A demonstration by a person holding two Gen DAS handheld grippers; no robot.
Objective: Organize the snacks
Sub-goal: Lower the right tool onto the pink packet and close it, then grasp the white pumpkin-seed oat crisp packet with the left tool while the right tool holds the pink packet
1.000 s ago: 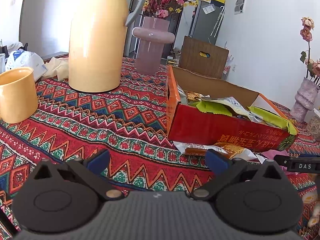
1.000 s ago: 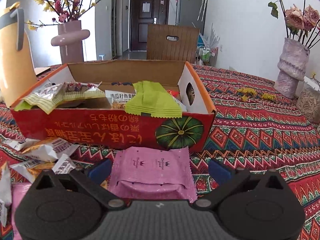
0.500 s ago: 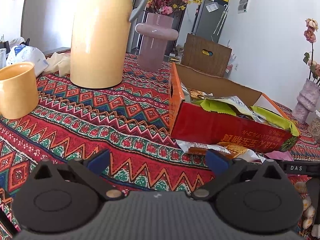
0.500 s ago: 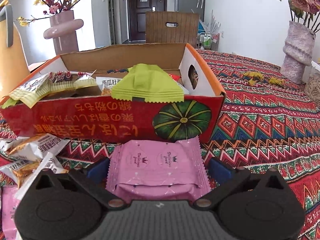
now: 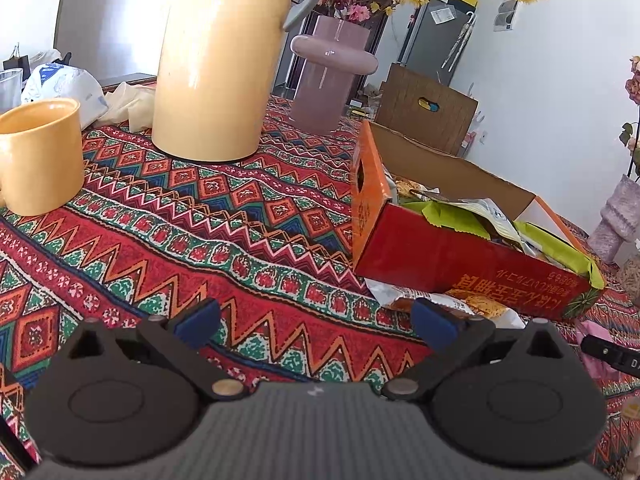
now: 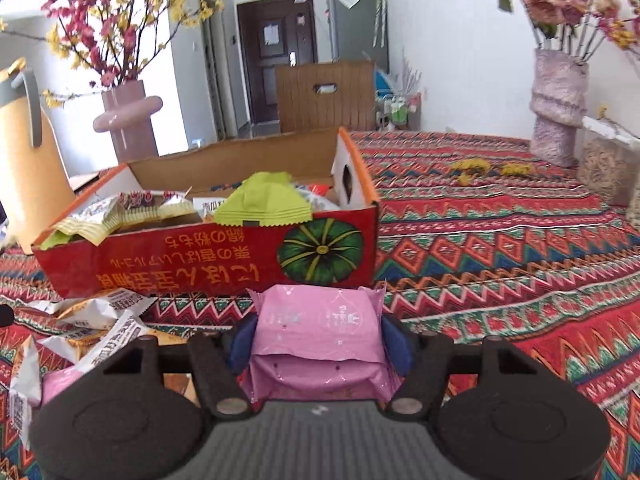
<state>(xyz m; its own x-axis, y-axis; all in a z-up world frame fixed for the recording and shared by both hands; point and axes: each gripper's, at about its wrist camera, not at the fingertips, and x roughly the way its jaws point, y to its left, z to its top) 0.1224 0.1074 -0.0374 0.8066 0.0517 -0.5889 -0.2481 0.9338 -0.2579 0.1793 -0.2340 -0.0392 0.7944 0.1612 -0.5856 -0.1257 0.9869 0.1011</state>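
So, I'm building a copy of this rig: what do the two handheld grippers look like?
Both match: left gripper and right gripper have matte black bodies, two round housings, ribbed grey centre, silver pivot pins, angled black fingers and blue pads. No cables or sleeves show.

Both wrist views low, near, share red box
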